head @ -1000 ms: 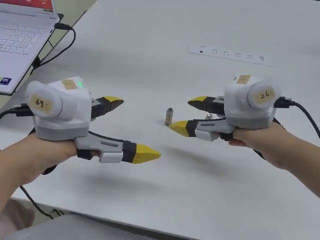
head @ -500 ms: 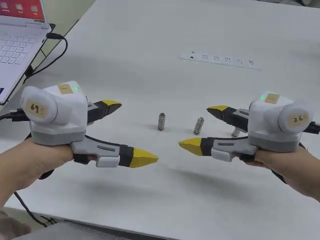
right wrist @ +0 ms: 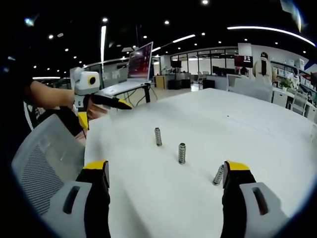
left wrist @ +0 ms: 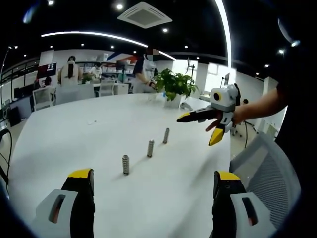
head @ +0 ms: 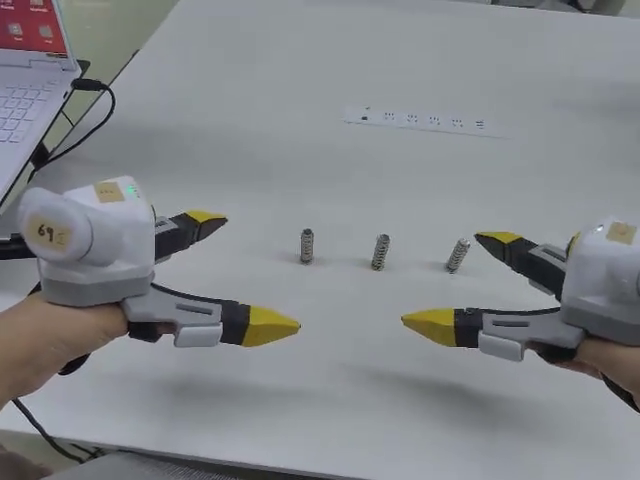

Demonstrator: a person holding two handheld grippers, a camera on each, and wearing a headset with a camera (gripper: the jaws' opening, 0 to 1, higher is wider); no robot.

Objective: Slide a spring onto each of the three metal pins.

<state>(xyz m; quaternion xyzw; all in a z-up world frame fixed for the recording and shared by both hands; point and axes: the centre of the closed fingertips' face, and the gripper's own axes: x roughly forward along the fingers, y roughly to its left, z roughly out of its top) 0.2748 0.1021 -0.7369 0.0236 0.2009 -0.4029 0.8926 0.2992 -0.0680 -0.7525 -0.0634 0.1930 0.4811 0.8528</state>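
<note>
Three springs [head: 381,252] stand in a row mid-frame, seemingly already on their pins; so the left gripper [head: 245,270] at lower left and the right gripper [head: 458,280] at lower right flank them, jaws apart and empty.

The left gripper [head: 243,270] and the right gripper [head: 460,280] each have a white and pale grey body, black jaws ending in bright yellow tips, and a tan paper label, and a small green light glows on the left one. The three springs [head: 381,252] are dull silver-grey with fine coil ridges against the plain white table [head: 330,400], where the power strip [head: 420,120] is white with dark sockets. The laptop [head: 15,100] has a white keyboard and a red-toned screen, its cable [head: 90,86] is black, and the plant [left wrist: 174,84] in the left gripper view is green.
</note>
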